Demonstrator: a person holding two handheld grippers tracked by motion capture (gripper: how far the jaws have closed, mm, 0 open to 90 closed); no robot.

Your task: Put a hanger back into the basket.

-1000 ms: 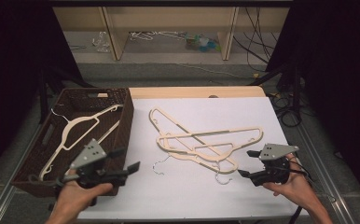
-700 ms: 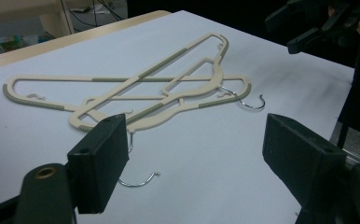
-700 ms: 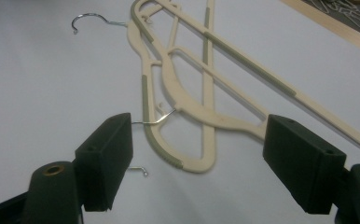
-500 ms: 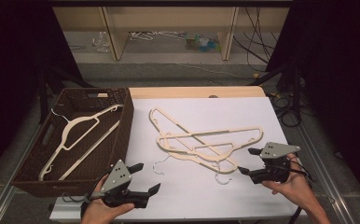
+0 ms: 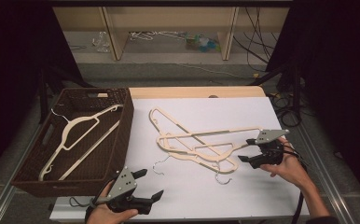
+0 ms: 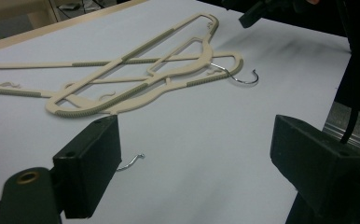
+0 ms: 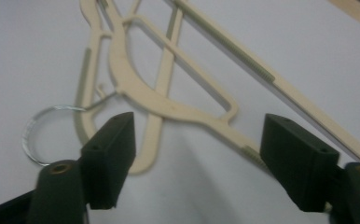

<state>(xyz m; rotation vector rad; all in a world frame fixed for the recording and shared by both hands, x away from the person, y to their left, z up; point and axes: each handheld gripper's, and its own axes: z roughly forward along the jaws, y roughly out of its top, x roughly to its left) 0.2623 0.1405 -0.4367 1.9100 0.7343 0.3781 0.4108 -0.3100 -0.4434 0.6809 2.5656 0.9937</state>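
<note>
Brown woven plastic, the rectangular basket (image 5: 122, 121) sits out to the left of our left gripper (image 5: 148, 185), and one cream plastic hanger with a metal hook (image 5: 78, 135) lies flat inside it. Our left gripper hangs low over the near edge of the white table sheet (image 5: 187, 186), just past the basket's near corner. Its jaws have just been opening and now stand wide apart with nothing between them; in the left gripper view we look between the two black pads (image 6: 92, 163) at bare sheet.

Ahead of that gripper and to its right lies the tangled pile of cream plastic hangers (image 5: 197, 142), overlapping flat on the sheet, their long arms crossed. One thin metal hook (image 6: 131, 162) pokes out just beyond the left pad, and another curved silver hook (image 6: 241, 77) sticks out on the pile's far side.

Our right gripper (image 5: 249, 150) comes in at the pile's right end, jaws pointing at it. They have just been closing a little yet stand apart, gripping nothing. In the right gripper view a cream hanger arm (image 7: 183, 109) runs across the gap just beyond the pads, apart from both.
</note>
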